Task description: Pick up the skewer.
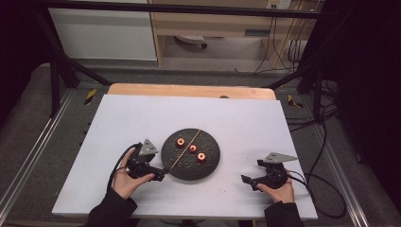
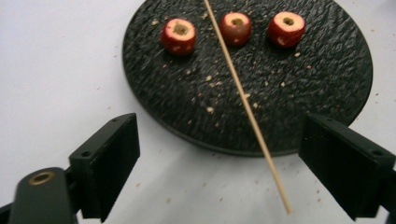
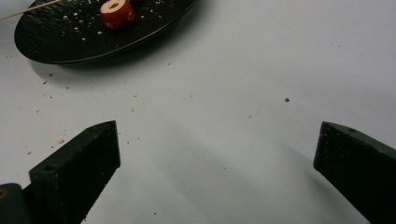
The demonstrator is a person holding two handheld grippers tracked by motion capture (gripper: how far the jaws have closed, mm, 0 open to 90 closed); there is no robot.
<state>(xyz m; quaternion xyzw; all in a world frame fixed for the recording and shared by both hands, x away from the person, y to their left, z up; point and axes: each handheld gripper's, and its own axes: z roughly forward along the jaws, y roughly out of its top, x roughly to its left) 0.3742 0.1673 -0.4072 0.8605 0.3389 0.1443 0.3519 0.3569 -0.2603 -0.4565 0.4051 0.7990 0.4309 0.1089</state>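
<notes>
Nearest the high camera: two dark sleeves and hands at the bottom edge, each around a black two-jaw gripper topped by a grey three-cornered plate

Left gripper (image 1: 160, 175) just beside the lower-left rim of a round black textured plate (image 1: 208, 165); jaws wide apart, clamped on nothing. Seen from the left gripper view: near end of a thin pale wooden skewer (image 2: 243, 95) sticking out past the plate's rim between the two black jaws, closer to the right-hand one, touched by neither

Skewer lying slantwise across the plate, from beyond the lower-left rim to the upper-right rim in the high view, resting on the dark surface

Three small red cored fruit pieces (image 1: 193, 148) sitting upright on the plate in a slanting row, pale flesh and hollow centres facing up; one left of the skewer, two right of it, none of them on the stick. Pale crumbs scattered over the plate around them

Right gripper (image 1: 247, 179) low over the white tabletop (image 1: 142, 113), well apart from the plate on its right side; jaws spread wide, bare white surface with a few crumbs between them. Plate's edge and one fruit piece visible far off in the upper left of the right gripper view
</notes>
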